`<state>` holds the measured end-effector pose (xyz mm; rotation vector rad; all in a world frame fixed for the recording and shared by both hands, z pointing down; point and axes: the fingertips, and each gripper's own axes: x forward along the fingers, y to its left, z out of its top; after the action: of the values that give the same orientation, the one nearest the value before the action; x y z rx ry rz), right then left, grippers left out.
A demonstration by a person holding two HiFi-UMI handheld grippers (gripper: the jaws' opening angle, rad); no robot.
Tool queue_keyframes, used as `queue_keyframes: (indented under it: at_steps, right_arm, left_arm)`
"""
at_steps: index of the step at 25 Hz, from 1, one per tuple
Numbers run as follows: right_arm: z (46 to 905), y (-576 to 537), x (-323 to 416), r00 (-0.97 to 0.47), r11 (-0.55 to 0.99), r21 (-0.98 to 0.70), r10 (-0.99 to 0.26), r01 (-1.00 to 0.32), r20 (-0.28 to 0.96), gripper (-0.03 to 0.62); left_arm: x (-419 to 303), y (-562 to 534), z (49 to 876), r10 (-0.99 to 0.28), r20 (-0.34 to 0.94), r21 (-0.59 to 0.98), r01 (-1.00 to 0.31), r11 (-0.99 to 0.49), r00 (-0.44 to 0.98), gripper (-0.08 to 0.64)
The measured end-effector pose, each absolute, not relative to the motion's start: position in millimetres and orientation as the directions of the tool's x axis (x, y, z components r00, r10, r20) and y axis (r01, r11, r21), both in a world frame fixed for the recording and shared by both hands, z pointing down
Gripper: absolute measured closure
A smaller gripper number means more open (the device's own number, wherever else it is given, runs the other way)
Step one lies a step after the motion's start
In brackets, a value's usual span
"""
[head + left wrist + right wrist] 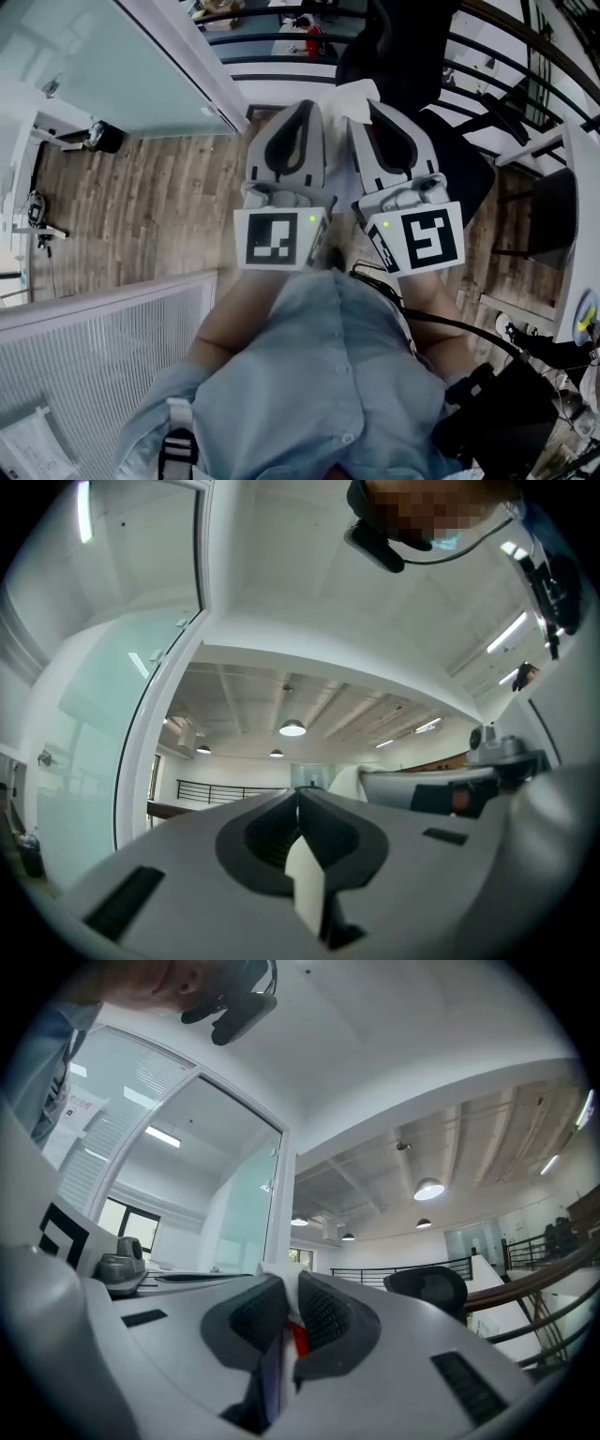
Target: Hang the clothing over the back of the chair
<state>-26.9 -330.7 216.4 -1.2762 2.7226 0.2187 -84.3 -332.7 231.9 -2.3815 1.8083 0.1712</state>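
I hold both grippers side by side at chest height, pointing level toward a black office chair (403,42) just beyond them. The left gripper (305,108) is shut on a fold of white clothing (305,883). The right gripper (375,108) is shut on the same white clothing (279,1321), where a small red patch shows between the pads. A bit of the white clothing (361,92) peeks out between the two grippers in the head view; the rest is hidden beneath them. The chair's backrest (427,1288) shows ahead in the right gripper view.
A glass partition (112,66) runs along the left over wooden flooring. A black curved railing (506,56) stands behind the chair. A white desk edge (577,234) is at the right, and a white ribbed panel (94,356) lies at lower left.
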Motion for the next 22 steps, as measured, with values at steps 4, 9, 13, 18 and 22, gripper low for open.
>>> queue_keyframes:
  at_steps: [4,9,13,18,22]
  right_arm:
    - [214,-346,-40,-0.644,0.641,0.079,-0.745,-0.764,-0.174,0.557]
    - [217,-376,-64,-0.631,0.629,0.073,-0.757,-0.774,-0.169,0.557]
    - [218,-402,-86,-0.616,0.614,0.073,-0.769,-0.786,-0.171,0.557]
    - [212,-440,-106,-0.592,0.587,0.084,-0.786,-0.805,-0.177,0.557]
    - [204,-476,-123,-0.564,0.556,0.099,-0.806,-0.826,-0.177,0.557]
  left_arm:
    - [-94,-350,230,-0.949,-0.177,-0.033,-0.965,-0.260,0.262,0.548]
    - [-112,-381,230,-0.945,-0.173,-0.021,-0.961,-0.276,0.276,0.548]
    - [-129,-410,232,-0.939,-0.170,-0.006,-0.953,-0.303,0.299,0.548]
    - [-147,-447,228,-0.926,-0.182,-0.001,-0.942,-0.335,0.330,0.548]
    - [-165,-483,220,-0.912,-0.203,0.002,-0.932,-0.364,0.356,0.548]
